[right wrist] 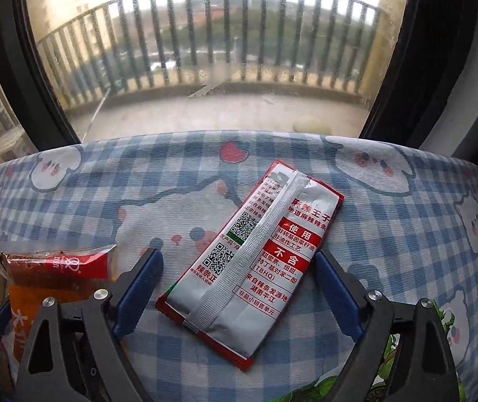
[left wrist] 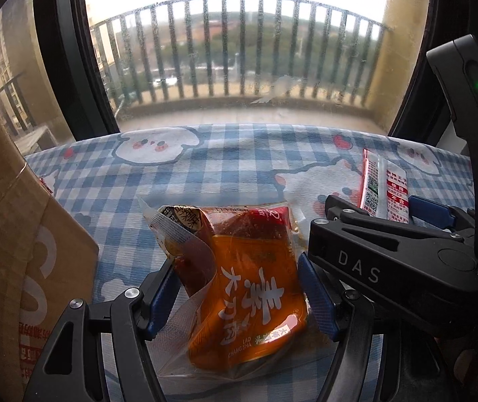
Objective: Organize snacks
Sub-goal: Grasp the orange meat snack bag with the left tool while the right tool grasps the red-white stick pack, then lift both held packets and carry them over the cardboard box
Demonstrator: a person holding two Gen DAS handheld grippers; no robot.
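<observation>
On the blue checked cloth (right wrist: 390,234) by the window, we straddle two snacks. Our left gripper (left wrist: 239,288) has its pads against both sides of the orange packet (left wrist: 255,294), apparently clamped on it, beside the cardboard box (left wrist: 38,251). Our right gripper (right wrist: 239,288) stands apart around the silver-and-red packet (right wrist: 259,268), which lies flat and seems ungripped. We judge the risks thus: the slick foil could skate sideways as the jaws close, the soft cloth could bunch between the pads, and the orange packet's loose clear edge could slip free.
</observation>
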